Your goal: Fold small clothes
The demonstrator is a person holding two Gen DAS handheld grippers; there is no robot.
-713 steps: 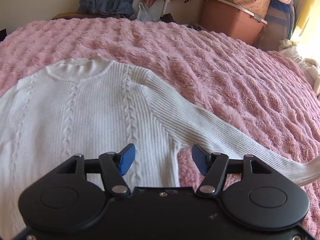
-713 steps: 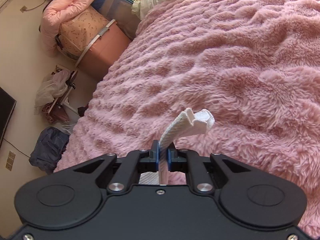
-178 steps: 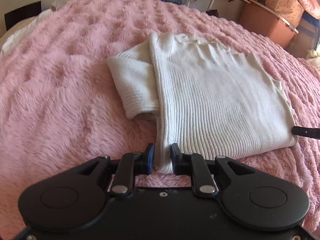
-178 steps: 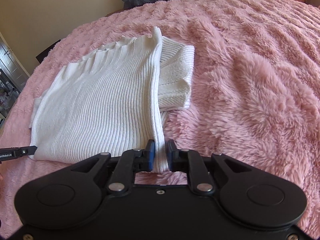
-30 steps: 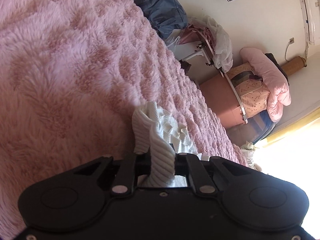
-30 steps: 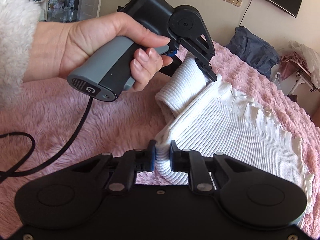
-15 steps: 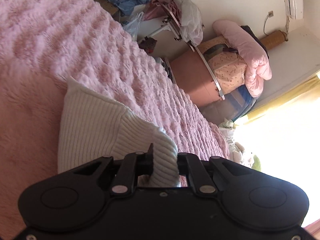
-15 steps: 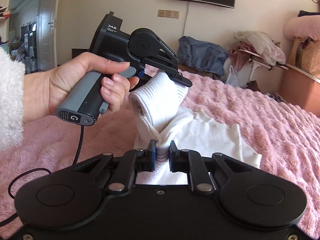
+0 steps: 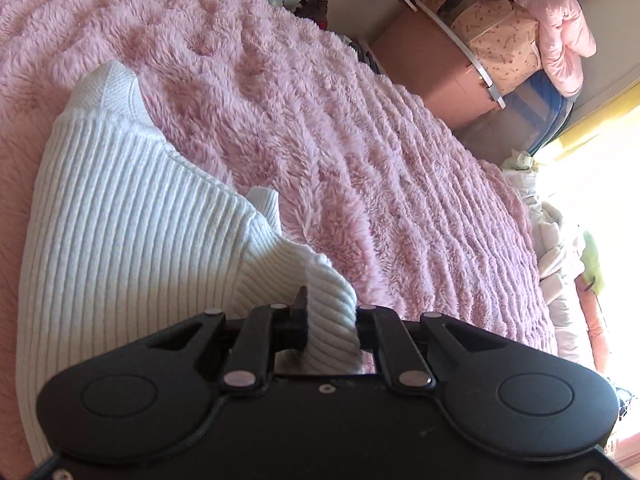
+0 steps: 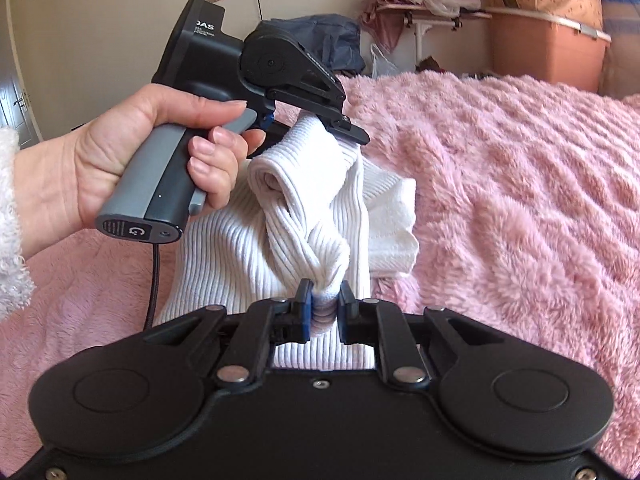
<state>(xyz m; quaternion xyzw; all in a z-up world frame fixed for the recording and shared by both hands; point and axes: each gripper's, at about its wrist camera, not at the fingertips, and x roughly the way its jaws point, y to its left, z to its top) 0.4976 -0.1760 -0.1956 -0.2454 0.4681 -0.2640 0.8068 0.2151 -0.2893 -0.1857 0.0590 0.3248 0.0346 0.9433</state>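
The white ribbed sweater (image 9: 128, 240) is folded and partly lifted above the pink fluffy blanket (image 9: 360, 152). My left gripper (image 9: 328, 320) is shut on a thick fold of its edge. In the right wrist view my right gripper (image 10: 323, 304) is shut on a bunched corner of the sweater (image 10: 304, 236). The left gripper (image 10: 340, 130) shows there too, held in a hand just above and behind, gripping the other raised end. The rest of the sweater hangs down onto the blanket (image 10: 520, 200).
Past the bed's far edge stand a salmon storage box (image 10: 548, 52), a white rack (image 10: 436, 16) with clothes, a dark blue bag (image 10: 332, 40) and stacked pink bedding (image 9: 560, 28). The left gripper's cable (image 10: 154, 280) hangs to the blanket. Bright window light at the right.
Both grippers kept their hold and carried the folded edge across, lower toward the blanket. The two grippers have come closer together, and more of the sweater lies spread under the left one.
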